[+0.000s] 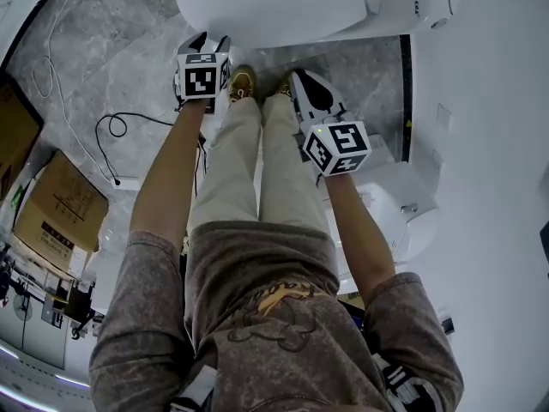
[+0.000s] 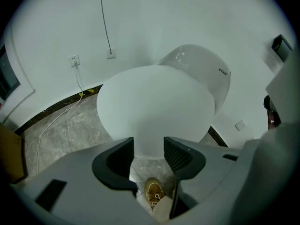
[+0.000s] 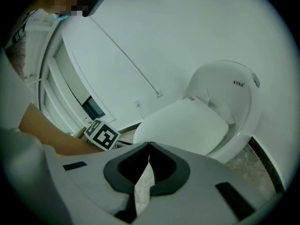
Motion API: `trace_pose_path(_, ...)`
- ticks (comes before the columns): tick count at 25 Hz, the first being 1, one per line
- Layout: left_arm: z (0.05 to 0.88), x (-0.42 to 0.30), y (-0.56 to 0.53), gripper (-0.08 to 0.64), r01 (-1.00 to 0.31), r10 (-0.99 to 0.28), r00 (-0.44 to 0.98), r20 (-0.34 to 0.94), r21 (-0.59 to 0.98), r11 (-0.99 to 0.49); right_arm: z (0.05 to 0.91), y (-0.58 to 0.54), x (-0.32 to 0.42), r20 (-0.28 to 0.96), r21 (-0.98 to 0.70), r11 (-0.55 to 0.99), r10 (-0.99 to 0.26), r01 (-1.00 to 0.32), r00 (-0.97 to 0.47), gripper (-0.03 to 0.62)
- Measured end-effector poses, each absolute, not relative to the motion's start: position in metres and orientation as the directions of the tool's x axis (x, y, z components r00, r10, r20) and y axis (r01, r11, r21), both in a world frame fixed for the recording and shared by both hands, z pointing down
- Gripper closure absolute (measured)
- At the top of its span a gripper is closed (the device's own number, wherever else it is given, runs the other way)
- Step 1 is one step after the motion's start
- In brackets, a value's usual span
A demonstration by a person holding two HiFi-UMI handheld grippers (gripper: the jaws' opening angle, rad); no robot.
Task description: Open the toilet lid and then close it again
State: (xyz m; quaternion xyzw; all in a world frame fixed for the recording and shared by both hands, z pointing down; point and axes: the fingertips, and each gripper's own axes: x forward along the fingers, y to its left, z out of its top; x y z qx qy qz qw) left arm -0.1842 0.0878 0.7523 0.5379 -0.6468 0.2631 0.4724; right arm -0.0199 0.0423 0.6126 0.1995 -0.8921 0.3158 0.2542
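The white toilet stands at the top of the head view with its lid down. My left gripper hangs just before the lid's front edge. In the left gripper view its jaws stand apart to either side of that edge, and the pads do not press on it. My right gripper is held off to the right, lower than the bowl, clear of the toilet. Its jaw tips meet with nothing between them. The lid and the tank show beyond them.
The person's legs and tan shoes stand on the grey marble floor right before the bowl. A black cable and cardboard boxes lie at the left. A white fixture stands by the right wall. Wall sockets sit low behind the toilet.
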Motion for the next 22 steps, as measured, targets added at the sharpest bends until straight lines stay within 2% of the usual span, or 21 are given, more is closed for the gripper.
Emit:
trace_pose_path(4, 0.706, -0.184, 0.079, 0.36, -0.939, -0.495, 0.032, 0.869, 0.196, 0.284, 0.572, 0.031, -0.016, 0.566, -0.445, 0.73, -0.22, -0.519, -0.795, 0.566)
trace_pose_path(11, 0.564, -0.197, 0.046, 0.36, -0.925, -0.644, -0.003, 0.765, 0.242, 0.292, 0.465, 0.01, -0.018, 0.495, -0.425, 0.738, -0.296, -0.525, -0.817, 0.566)
trace_pose_path(18, 0.416, -0.185, 0.034, 0.36, -0.924, -0.748, 0.033, 0.663, 0.306, 0.23, 0.352, 0.0, -0.006, 0.398, -0.41, 0.767, -0.335, -0.493, -0.854, 0.565)
trace_pose_path(22, 0.339, -0.165, 0.039, 0.36, -0.933, -0.804, 0.101, 0.586, 0.336, 0.127, 0.298, 0.002, 0.002, 0.338, -0.383, 0.794, -0.355, -0.472, -0.872, 0.566)
